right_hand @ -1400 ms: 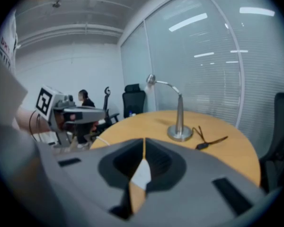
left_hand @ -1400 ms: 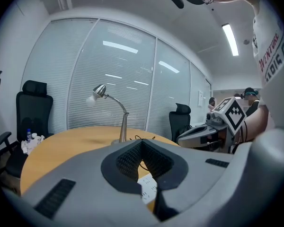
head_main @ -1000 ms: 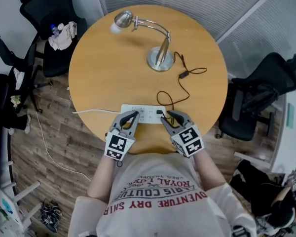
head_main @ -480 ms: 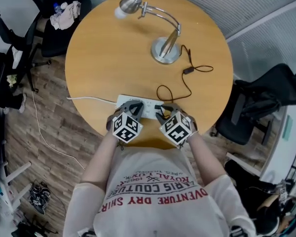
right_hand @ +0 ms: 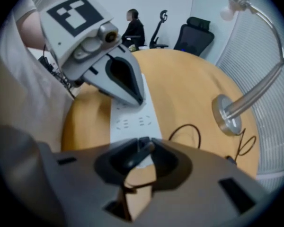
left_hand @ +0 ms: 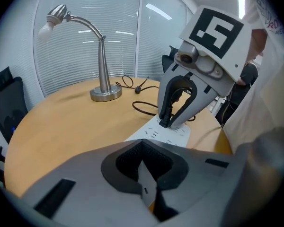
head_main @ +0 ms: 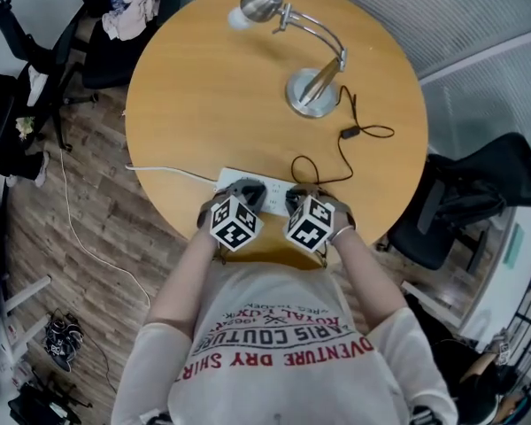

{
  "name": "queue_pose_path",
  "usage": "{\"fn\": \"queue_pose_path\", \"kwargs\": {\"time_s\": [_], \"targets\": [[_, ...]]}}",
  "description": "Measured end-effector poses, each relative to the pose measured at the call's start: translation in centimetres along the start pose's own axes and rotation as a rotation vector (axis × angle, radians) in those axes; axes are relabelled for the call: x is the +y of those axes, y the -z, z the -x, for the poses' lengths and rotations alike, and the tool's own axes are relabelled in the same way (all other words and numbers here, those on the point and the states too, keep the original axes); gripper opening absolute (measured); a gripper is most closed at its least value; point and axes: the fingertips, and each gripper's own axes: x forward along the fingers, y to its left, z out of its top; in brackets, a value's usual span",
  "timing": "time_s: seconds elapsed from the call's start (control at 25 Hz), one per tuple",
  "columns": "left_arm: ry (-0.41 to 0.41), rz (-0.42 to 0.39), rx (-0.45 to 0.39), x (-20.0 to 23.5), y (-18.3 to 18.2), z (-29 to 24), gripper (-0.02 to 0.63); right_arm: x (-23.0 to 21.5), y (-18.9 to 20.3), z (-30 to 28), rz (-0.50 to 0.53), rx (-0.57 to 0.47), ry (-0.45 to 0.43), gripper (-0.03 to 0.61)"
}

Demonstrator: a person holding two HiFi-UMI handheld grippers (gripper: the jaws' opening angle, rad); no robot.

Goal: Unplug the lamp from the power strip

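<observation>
The right gripper is closing its jaws on the black plug, tips touching it where it sits in the white power strip. Just beside it, the left gripper, jaws pressed together, bears down on the strip. The strip lies along the near edge of the round counter. The cord loops away to the lamp, well apart near the far edge. Bare wood lies open on the person's left.
</observation>
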Motion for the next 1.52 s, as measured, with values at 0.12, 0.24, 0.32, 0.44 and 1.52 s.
{"fn": "queue_pose_path", "kwargs": {"time_s": [0.12,0.24,0.32,0.44,1.52], "targets": [[0.0,-0.001,-0.001,-0.1,0.0,-0.1,0.028,-0.1,0.3,-0.4,0.064,0.029,-0.003,0.103],[-0.016,-0.014,-0.006,-0.1,0.1,0.0,0.028,0.0,0.2,-0.5,0.099,0.049,-0.023,0.101],[-0.013,-0.008,-0.002,0.0,0.2,0.0,0.028,0.0,0.1,-0.4,0.108,0.053,-0.036,0.098],[-0.005,0.003,0.008,0.1,0.3,0.0,0.028,-0.1,0.0,-0.3,0.106,0.05,-0.054,0.089],[-0.045,-0.043,0.008,0.1,0.2,-0.2,0.028,-3.3,-3.0,8.0,0.017,-0.059,-0.014,0.071]]}}
